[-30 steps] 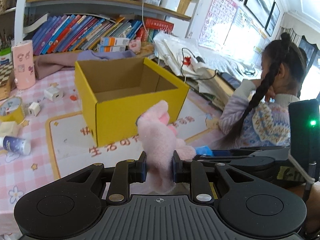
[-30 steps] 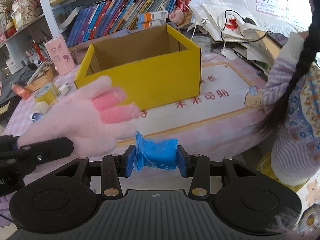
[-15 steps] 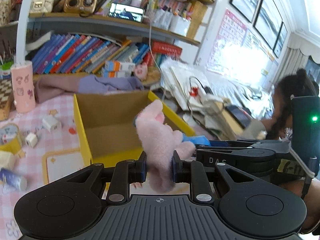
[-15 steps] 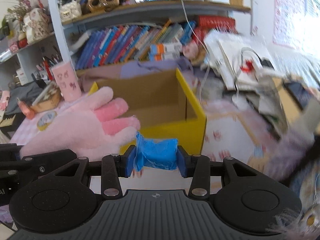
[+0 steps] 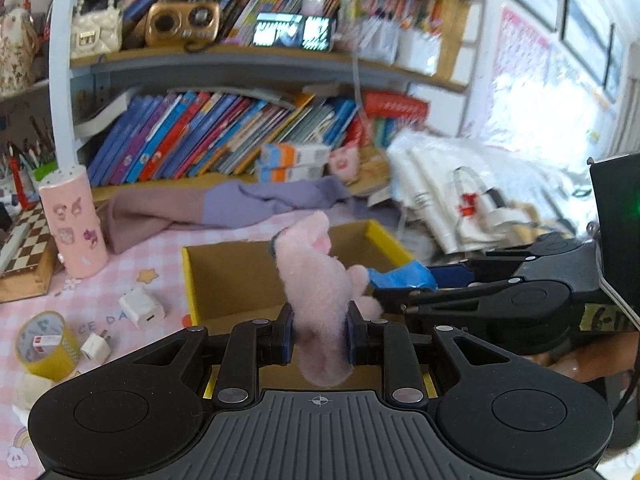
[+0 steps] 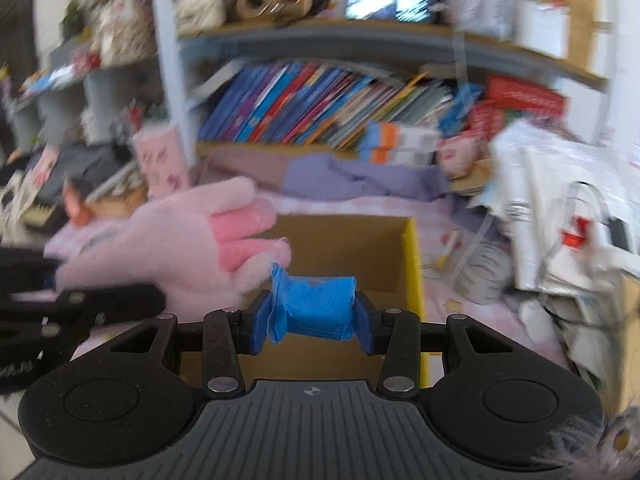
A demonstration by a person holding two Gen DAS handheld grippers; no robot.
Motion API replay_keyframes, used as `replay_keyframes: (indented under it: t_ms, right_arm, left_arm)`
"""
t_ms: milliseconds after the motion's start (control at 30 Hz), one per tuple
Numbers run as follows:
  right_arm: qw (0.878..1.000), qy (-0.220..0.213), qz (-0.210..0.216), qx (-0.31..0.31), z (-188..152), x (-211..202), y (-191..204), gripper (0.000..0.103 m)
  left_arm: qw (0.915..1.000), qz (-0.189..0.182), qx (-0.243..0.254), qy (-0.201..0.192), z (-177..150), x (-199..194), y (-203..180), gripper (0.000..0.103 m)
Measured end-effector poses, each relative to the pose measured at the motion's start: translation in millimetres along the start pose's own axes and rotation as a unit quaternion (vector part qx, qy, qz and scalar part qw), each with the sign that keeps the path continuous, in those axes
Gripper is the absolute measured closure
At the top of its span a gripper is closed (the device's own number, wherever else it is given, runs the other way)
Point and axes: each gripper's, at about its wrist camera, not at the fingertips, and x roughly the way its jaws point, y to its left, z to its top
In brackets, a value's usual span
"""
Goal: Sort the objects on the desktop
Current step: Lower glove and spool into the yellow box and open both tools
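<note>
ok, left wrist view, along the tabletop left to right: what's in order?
Yellow tape roll → white charger → yellow box → pink glove clamped in the left claw → blue wad held by the right claw.

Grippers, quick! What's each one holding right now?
Left gripper: closed on the fluffy pink glove.
Right gripper: closed on the blue packet.

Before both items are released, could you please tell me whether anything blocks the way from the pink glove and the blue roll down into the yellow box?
Nothing visible does. The pink glove and the blue roll both hang over the open yellow box, whose visible interior looks empty.
</note>
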Motion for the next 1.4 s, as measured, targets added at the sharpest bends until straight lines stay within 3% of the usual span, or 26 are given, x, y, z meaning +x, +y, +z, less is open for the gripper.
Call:
replay_keyframes:
  t_ms: [200, 367, 600, 733, 867, 967, 1033, 1133, 1233, 1400]
  right_arm:
    - [0.993, 0.078, 0.046, -0.074, 12, 71, -5, 0.063]
    - [0.97, 0.143, 0.086, -0.175, 18, 121, -6, 0.063]
    - [0.945, 0.189, 0.102, -0.248, 17, 153, 3, 0.063]
    - [0.935, 0.209, 0.114, -0.263, 13, 159, 7, 0.063]
    - [0.936, 0.202, 0.113, -0.266, 14, 156, 7, 0.05]
    - [0.936, 0.194, 0.115, -0.269, 13, 150, 6, 0.049]
    - [0.937, 0.182, 0.122, -0.27, 13, 144, 6, 0.047]
    - [0.946, 0.165, 0.116, -0.256, 16, 133, 4, 0.045]
    - [0.955, 0.148, 0.111, -0.232, 19, 120, 1, 0.043]
    - [0.966, 0.113, 0.093, -0.214, 18, 93, 5, 0.031]
  left_arm:
    - [0.9972, 0.041, 0.034, 0.052, 7, 51, 3, 0.079]
    - [0.9926, 0.056, 0.052, 0.095, 12, 87, 8, 0.077]
    - [0.9828, 0.071, 0.071, 0.155, 11, 121, 8, 0.074]
    - [0.979, 0.08, 0.091, 0.163, 6, 128, 1, 0.07]
    - [0.9762, 0.095, 0.111, 0.16, 3, 127, -7, 0.066]
    - [0.9733, 0.121, 0.131, 0.145, 3, 119, -10, 0.049]
    - [0.976, 0.116, 0.126, 0.135, 6, 110, -7, 0.045]
    - [0.9819, 0.112, 0.103, 0.113, 11, 93, -3, 0.036]
    - [0.9822, 0.13, 0.098, 0.094, 14, 78, -4, 0.023]
    - [0.9822, 0.149, 0.097, 0.061, 13, 49, -6, 0.015]
